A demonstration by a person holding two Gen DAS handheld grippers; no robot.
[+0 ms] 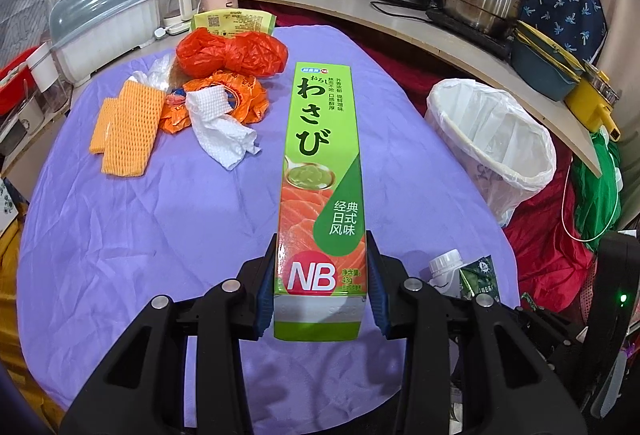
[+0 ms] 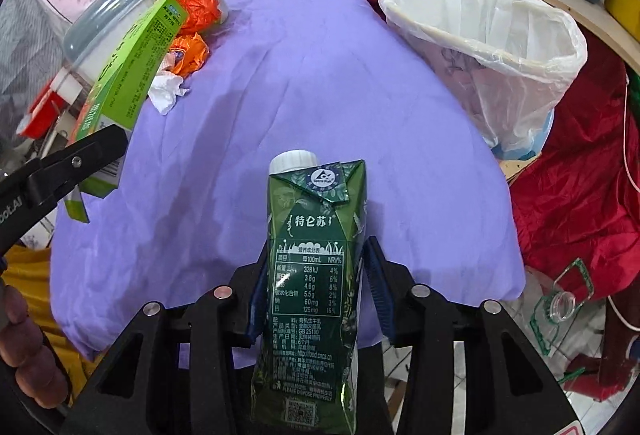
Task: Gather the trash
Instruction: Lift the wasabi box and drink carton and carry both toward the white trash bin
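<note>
A long green wasabi box point(image 1: 320, 191) with a salmon picture and a red "NB" disc is clamped at its near end, its length pointing toward 12 o'clock above the purple worktop. A dark green milk carton point(image 2: 316, 275) with a white cap, creased and dented, is likewise clamped at its lower half. At 10 to 11 o'clock lie an orange foam net point(image 1: 126, 127), a crumpled white tissue point(image 1: 220, 131), orange wrappers point(image 1: 224, 99) and a knotted orange bag point(image 1: 232, 51); the white-lined bin point(image 1: 492, 143) stands at 2 o'clock.

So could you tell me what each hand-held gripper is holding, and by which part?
The left hand-held gripper clamps the wasabi box near its bottom end; the right hand-held gripper clamps the green milk carton around its middle.
</note>
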